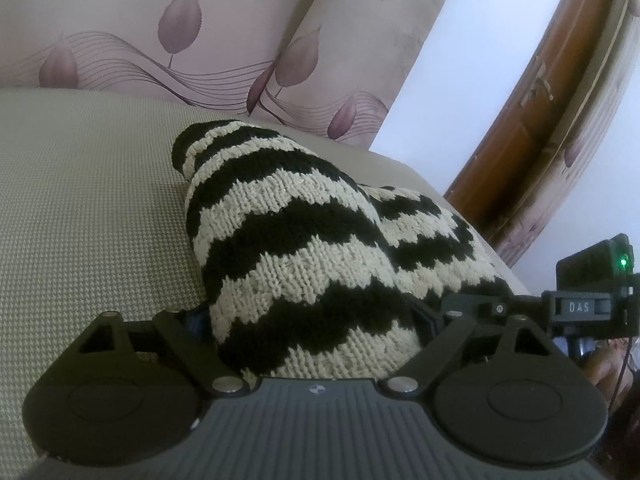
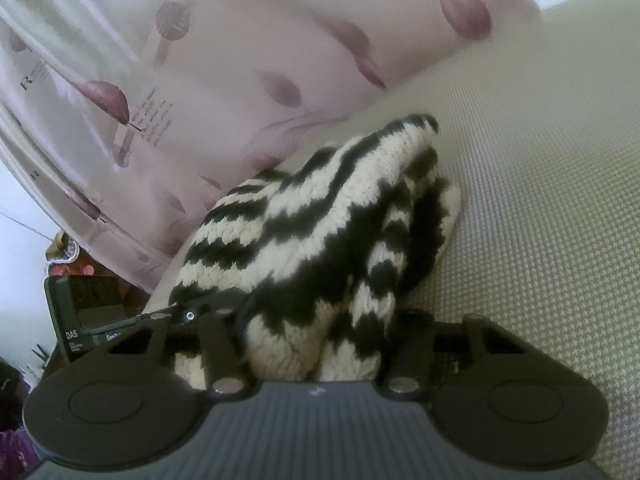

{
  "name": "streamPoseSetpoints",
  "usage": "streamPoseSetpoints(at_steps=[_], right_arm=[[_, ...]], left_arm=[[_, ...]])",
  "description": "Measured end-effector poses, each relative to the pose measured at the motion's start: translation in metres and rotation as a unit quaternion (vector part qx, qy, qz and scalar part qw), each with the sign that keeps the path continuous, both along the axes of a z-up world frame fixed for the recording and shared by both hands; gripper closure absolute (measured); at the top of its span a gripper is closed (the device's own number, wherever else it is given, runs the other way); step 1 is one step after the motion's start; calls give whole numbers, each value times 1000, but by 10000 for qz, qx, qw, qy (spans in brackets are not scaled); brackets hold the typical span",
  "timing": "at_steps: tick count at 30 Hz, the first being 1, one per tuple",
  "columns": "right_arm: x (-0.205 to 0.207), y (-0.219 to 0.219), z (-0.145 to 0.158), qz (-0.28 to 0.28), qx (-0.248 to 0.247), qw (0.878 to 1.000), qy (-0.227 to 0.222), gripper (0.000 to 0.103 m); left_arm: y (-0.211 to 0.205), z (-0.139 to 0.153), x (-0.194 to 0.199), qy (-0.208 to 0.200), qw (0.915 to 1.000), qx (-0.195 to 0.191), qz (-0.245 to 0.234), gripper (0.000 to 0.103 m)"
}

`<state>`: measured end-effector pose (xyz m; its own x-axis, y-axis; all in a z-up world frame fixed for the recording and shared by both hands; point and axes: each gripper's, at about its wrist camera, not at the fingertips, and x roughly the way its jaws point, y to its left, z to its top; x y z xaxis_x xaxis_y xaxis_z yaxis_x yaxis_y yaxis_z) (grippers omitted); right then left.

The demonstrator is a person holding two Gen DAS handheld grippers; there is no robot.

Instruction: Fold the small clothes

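I see a knitted garment [image 1: 304, 248] in wavy black and cream stripes, bunched into a mound on a pale woven cushion [image 1: 88, 200]. It looks like a sofa seat or a bed, and I cannot tell which.

From the left wrist view, the near end of the knit fills the gap of my left tongs [image 1: 316, 320]. The fabric rises away from me and tapers to a narrow striped end farther back. The jaws stand wide, one at each side of the bundle. The wool covers both pads, so I cannot tell whether they press on it or merely flank it.

From the right wrist view, the same garment [image 2: 320, 240] sits between the arms of my right tongs [image 2: 316, 332], heaped and folded over itself. These jaws stand narrower. Their tips are also buried under wool, so I cannot tell whether they grip.

Each view shows part of the other tool at its edge, close against the knit: a black block labelled DAS [image 1: 580, 308] on the right of the left view, and one [image 2: 80, 320] on the left of the right view.

Behind the cushion hangs a pale pink curtain [image 1: 200, 40] printed with mauve leaves. The right view is blurred, mostly at the curtain. I cannot make out what kind of garment this is.
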<state>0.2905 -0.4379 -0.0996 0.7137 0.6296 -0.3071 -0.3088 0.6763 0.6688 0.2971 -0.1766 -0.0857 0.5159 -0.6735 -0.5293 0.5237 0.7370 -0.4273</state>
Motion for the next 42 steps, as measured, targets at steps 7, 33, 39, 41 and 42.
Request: streamPoseSetpoints(at_steps=[7, 33, 39, 41, 42], right_arm=[[5, -3, -2, 81, 141, 9998, 78, 44], [-55, 35, 16, -599, 13, 9972, -458, 56], [-80, 60, 20, -526, 98, 9973, -498, 57], [-88, 69, 22, -478, 126, 9974, -516, 57], [-93, 75, 23, -449, 149, 9975, -528, 57]], left_arm=[[-3, 1, 3, -29, 10000, 59, -29, 10], [1, 28, -46, -533, 9967, 580, 204, 36], [29, 40, -75, -655, 9948, 712, 323, 37], [39, 44, -84, -689, 9942, 739, 360, 37], [45, 47, -89, -700, 9940, 744, 381, 37]])
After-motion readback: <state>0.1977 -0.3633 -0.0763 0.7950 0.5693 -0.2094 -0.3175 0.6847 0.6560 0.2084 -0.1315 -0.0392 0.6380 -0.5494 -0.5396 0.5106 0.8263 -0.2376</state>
